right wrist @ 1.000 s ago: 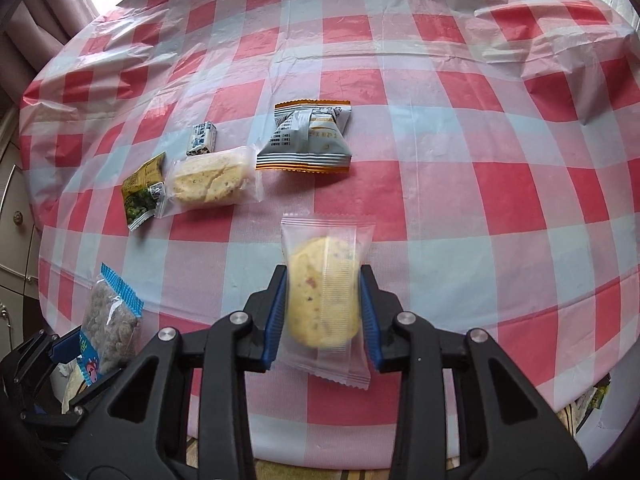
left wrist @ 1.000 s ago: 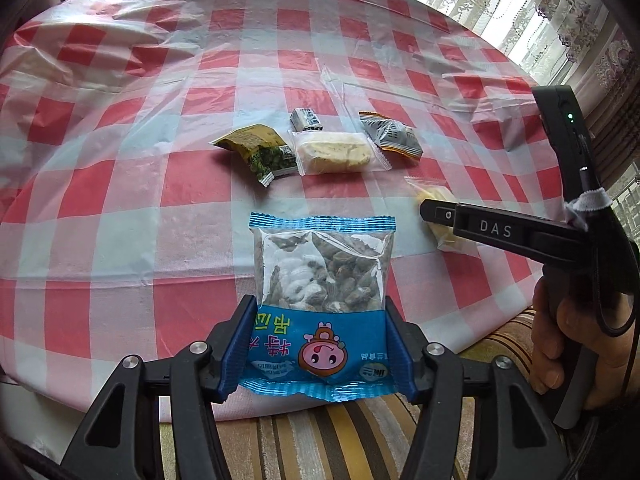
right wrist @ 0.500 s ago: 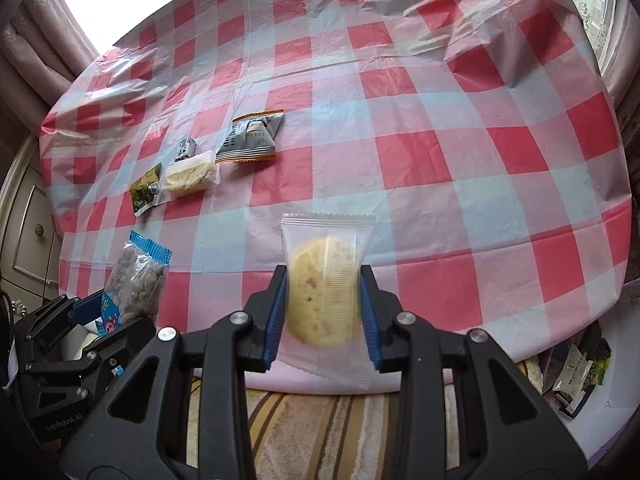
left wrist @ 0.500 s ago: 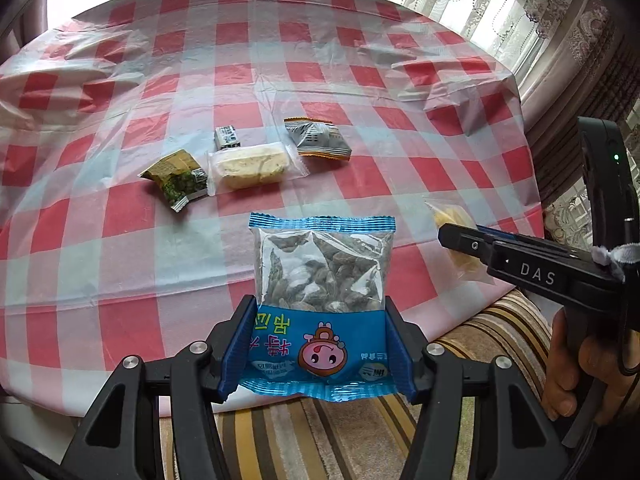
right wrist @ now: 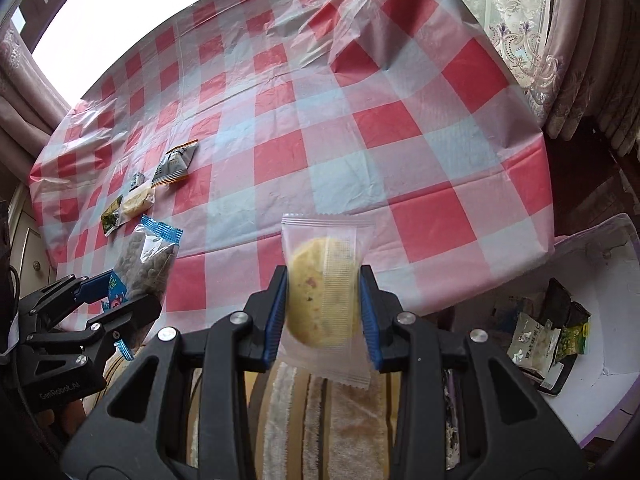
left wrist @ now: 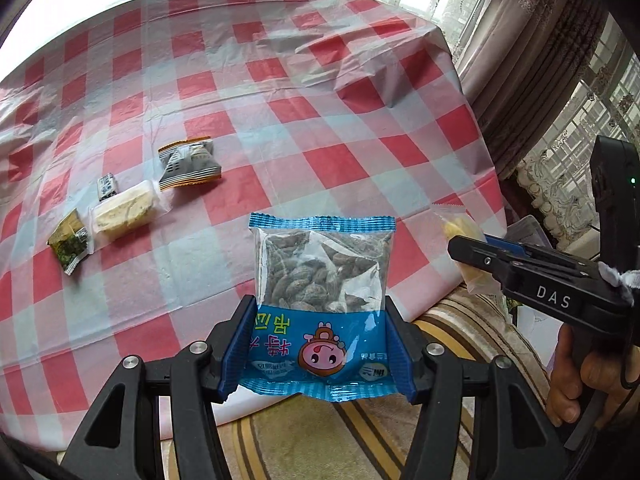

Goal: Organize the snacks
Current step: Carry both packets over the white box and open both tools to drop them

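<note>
My left gripper point(left wrist: 320, 350) is shut on a blue bag of seeds point(left wrist: 322, 280), held upright past the near edge of the checked table point(left wrist: 280, 120). My right gripper point(right wrist: 323, 312) is shut on a clear-wrapped round yellow cake point(right wrist: 320, 292), also off the table's near edge. Each gripper shows in the other's view: the right gripper point(left wrist: 476, 256) with its cake point(left wrist: 456, 228), the left gripper point(right wrist: 116, 300) with the seed bag point(right wrist: 152, 256). Still on the table lie a grey-orange packet point(left wrist: 188, 164), a pale cake point(left wrist: 126, 210), a green packet point(left wrist: 72, 246) and a small dark candy point(left wrist: 107, 186).
A white bin point(right wrist: 592, 360) at the lower right of the right wrist view holds several snack packets point(right wrist: 548, 336). A striped cushion point(left wrist: 340, 432) lies below both grippers. Curtains point(left wrist: 540, 60) hang at the right. A hand point(left wrist: 588, 376) holds the right gripper's handle.
Both grippers have drawn back and swung right with their snacks, from over the table to past its near edge. The white bin has come into the right wrist view.
</note>
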`<state>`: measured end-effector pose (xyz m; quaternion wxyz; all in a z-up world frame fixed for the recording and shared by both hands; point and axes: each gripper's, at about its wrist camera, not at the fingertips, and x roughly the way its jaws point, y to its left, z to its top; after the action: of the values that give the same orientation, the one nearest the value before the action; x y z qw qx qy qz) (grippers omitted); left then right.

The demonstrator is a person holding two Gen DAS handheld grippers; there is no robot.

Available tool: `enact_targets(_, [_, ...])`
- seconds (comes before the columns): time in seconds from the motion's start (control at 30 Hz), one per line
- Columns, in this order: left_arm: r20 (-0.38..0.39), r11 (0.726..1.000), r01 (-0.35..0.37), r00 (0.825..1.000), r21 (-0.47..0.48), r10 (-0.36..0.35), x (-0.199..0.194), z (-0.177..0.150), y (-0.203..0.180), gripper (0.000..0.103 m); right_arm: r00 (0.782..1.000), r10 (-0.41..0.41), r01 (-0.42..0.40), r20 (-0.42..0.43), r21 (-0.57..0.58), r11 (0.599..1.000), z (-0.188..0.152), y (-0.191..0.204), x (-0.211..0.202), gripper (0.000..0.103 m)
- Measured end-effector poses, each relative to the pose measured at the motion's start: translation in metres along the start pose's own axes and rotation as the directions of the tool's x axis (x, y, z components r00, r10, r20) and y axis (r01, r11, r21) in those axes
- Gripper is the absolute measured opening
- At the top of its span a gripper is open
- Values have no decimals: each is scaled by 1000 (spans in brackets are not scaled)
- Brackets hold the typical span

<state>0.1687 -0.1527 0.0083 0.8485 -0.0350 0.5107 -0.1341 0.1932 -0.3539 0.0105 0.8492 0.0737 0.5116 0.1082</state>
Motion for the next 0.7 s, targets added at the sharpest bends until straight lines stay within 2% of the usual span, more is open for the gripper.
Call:
enact_targets(0.27, [-44, 989, 80, 996, 128, -75, 25, 18, -71, 60, 997, -74, 71, 23, 102, 992, -12, -71, -18, 38])
enact_targets(0.5, [-106, 962, 152, 986, 225, -131, 47, 23, -129, 60, 990, -142, 136, 15, 197, 971, -25, -129, -26, 38])
enact_targets(0.7, [-159, 938, 205, 973, 279, -165, 63, 23, -170, 60, 986, -165, 155, 15, 258, 953, -31, -166, -29, 38])
